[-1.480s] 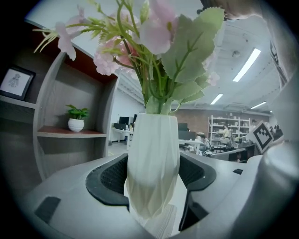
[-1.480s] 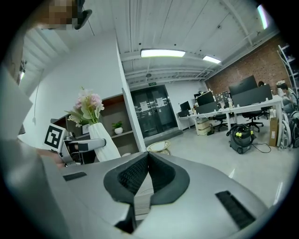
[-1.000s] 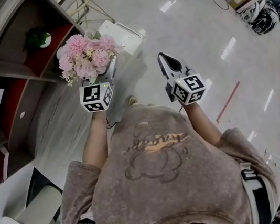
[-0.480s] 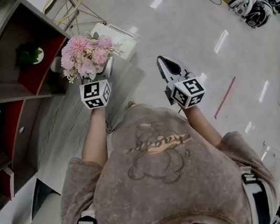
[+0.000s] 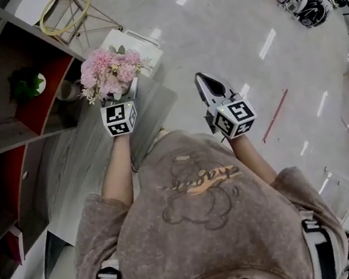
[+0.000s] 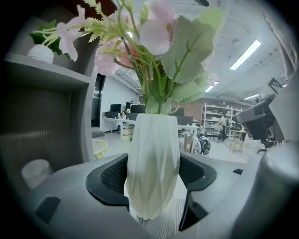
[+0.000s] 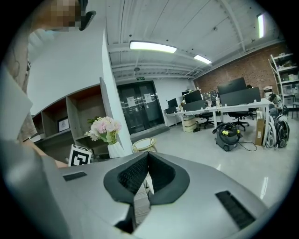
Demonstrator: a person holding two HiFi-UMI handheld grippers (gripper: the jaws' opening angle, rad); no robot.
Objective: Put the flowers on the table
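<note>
An open office lies around me, with polished floor on my right and a shelf unit (image 5: 1, 131) on my left. Nearest, under my left forearm, runs the grey wood-grain counter (image 5: 80, 171). My left hand-held gripper (image 6: 153, 173) pinches the white faceted vase (image 6: 154, 140) by its lower body, one pad on each side. The vase stands upright, its long axis vertical, and the pink flowers (image 5: 108, 70) point straight up out of it, towards the far end of the counter beside the shelf. The counter's grain shows directly below the vase's base; I cannot tell whether the base touches it yet. I judge that the coming move is a straight drop, with no turning of the vase. My right hand-held gripper (image 7: 145, 175) is pressed together on nothing. It sits past the counter's right edge over the floor, further from the vase.
</note>
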